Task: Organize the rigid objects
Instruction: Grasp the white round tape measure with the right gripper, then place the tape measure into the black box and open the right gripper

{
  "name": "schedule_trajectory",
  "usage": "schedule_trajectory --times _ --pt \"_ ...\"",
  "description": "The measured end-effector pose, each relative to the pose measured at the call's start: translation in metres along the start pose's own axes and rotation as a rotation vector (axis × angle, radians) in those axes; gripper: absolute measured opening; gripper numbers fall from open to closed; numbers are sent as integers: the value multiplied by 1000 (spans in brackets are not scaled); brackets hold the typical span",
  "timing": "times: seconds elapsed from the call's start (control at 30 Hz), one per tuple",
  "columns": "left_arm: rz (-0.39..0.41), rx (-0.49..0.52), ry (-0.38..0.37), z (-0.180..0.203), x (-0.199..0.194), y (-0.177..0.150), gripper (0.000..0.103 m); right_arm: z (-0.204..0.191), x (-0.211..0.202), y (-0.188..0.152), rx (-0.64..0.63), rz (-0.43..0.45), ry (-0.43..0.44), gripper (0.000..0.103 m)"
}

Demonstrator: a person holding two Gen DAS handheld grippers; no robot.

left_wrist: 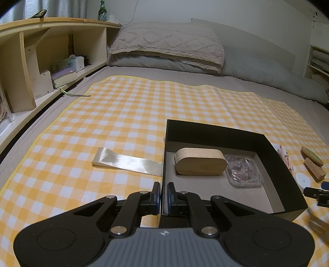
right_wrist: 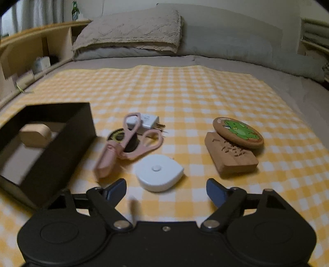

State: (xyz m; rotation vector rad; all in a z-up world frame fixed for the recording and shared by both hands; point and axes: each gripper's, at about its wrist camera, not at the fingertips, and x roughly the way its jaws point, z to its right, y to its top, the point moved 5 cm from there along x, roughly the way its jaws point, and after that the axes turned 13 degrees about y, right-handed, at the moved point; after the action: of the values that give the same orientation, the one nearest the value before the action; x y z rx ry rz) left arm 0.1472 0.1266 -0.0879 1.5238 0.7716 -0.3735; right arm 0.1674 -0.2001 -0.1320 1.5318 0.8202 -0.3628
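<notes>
A black box (left_wrist: 273, 162) sits on the yellow checked cloth and holds a wooden oval case (left_wrist: 200, 164) and a clear plastic tub (left_wrist: 243, 171). My left gripper (left_wrist: 162, 195) is shut on the box's near left wall. In the right wrist view the box (right_wrist: 67, 143) is at the left. My right gripper (right_wrist: 166, 190) is open and empty, just short of a white tape measure (right_wrist: 159, 172). Pink scissors (right_wrist: 128, 143), a white plug (right_wrist: 147, 121), a black tape roll (right_wrist: 117, 135), a carved wooden block (right_wrist: 231, 158) and a round frog coaster (right_wrist: 238, 131) lie beyond.
A cream ribbon (left_wrist: 127, 161) lies on the cloth left of the box. Pillows (left_wrist: 168, 45) lie at the bed's head. A wooden shelf (left_wrist: 47, 57) with boxes runs along the left side. A green bottle (left_wrist: 102, 11) stands on its top.
</notes>
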Motion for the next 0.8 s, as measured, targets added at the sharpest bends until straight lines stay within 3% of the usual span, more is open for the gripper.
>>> schedule_trajectory --times 0.27,0.63,0.8 --pt "-1 -3 -4 0 0 0 7 11 23 1 -10 8 22 81" --pt "-1 -4 -4 1 0 0 7 3 33 10 -25 10 44 61" --pt "-1 -4 -4 1 0 0 7 1 30 8 -34 -3 42 61"
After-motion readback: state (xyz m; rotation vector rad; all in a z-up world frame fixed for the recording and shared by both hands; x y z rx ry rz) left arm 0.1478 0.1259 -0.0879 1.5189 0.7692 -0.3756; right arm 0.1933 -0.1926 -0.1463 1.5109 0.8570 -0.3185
